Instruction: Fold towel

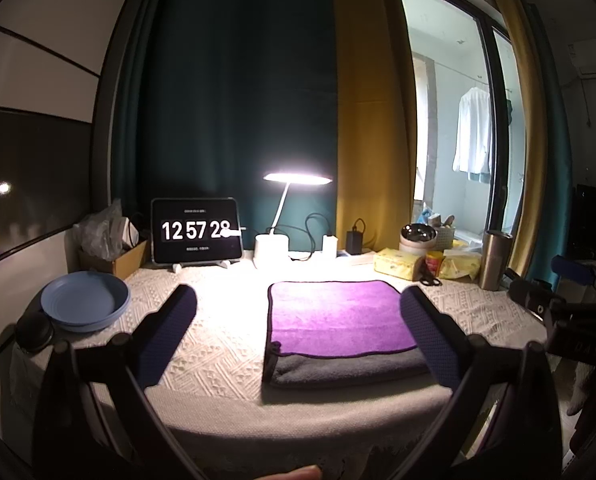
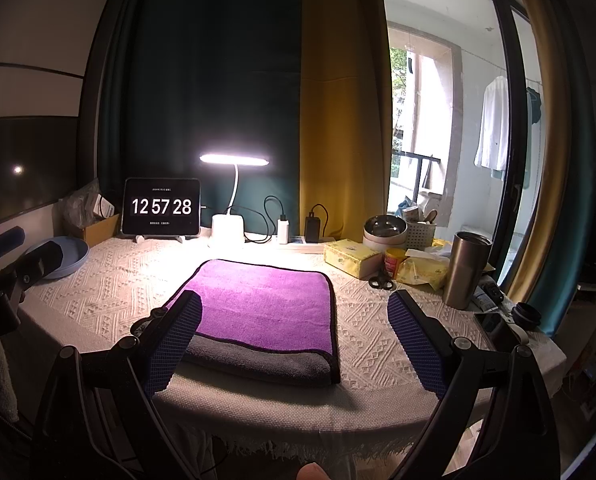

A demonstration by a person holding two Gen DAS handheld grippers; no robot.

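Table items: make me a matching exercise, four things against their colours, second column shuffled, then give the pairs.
Things:
1. towel top layer
2. plate
3. tumbler
4. tissue pack

Colours:
A. yellow
B. silver metal
C. purple
D. blue

Pairs: 1-C, 2-D, 3-B, 4-A. The towel lies folded on the tablecloth with its grey side showing along the near edge. The left gripper and the right gripper are both open and hold nothing.
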